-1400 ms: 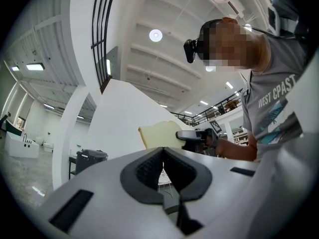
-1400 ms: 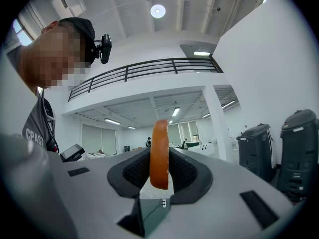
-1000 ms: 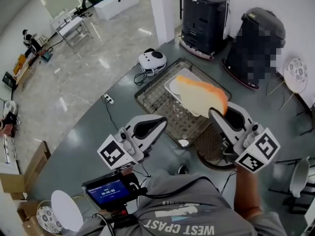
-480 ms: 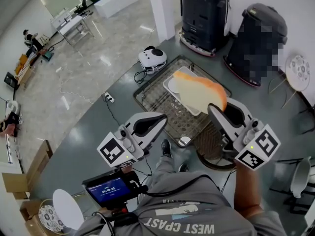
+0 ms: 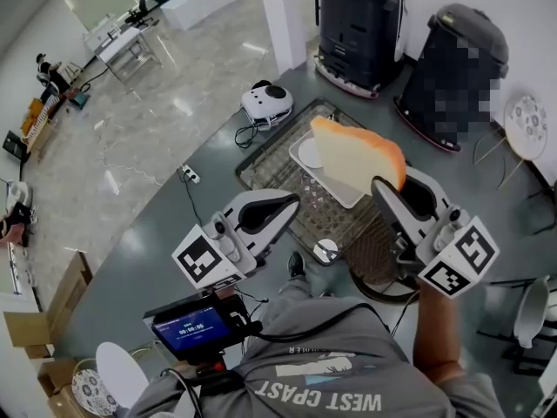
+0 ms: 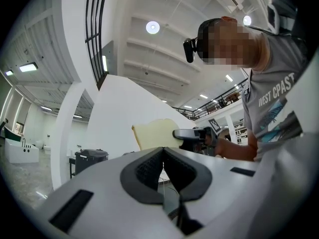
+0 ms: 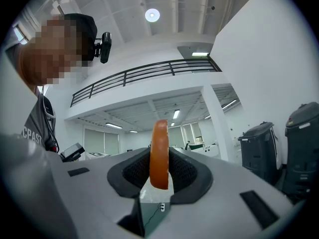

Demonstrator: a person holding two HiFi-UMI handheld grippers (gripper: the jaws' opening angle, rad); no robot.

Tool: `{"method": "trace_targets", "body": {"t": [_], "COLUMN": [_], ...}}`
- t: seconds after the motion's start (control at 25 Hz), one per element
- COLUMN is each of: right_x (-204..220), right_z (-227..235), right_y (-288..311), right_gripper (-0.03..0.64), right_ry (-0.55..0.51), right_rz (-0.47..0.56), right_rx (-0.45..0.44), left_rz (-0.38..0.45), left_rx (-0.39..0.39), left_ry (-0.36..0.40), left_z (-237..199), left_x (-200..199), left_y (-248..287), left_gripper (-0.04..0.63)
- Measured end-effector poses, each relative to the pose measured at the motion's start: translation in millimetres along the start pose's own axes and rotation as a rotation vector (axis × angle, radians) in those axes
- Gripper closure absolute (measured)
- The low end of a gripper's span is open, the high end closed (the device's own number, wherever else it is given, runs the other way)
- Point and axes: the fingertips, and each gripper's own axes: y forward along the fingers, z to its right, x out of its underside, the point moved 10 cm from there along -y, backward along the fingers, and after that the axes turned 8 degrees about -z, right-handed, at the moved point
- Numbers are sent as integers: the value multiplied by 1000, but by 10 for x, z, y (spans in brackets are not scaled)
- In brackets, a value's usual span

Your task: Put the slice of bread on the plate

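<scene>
The right tool (image 5: 387,190) clamps the slice of bread (image 5: 355,157) above the plate (image 5: 305,153); the left tool (image 5: 291,204), jaws together, holds nothing.

A curved grey surface (image 5: 148,242) meets a pale marble floor (image 5: 130,138) at upper left of the frame. A white pillar (image 5: 285,16) and two black bins (image 5: 361,24) stand at top, with round ceiling lamps (image 6: 152,27) glowing overhead.

I wear a grey T-shirt (image 5: 322,368) with white lettering, and my pale grey left gripper (image 5: 291,201) and right gripper (image 5: 380,186) each bear a black-and-white marker cube (image 5: 207,262).
</scene>
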Motion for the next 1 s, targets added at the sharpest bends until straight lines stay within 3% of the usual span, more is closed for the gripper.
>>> {"method": "trace_targets", "body": {"t": [1.0], "right_x": [33], "right_z": [574], "right_y": [1433], "right_gripper": [526], "right_ry": [30], "right_rz": [-54], "right_rx": [125], "left_rz": [34], "left_rx": [131], "left_ry": [-70], "left_z": [-1798], "left_x": [310], "left_y": [63], "left_gripper": [587]}}
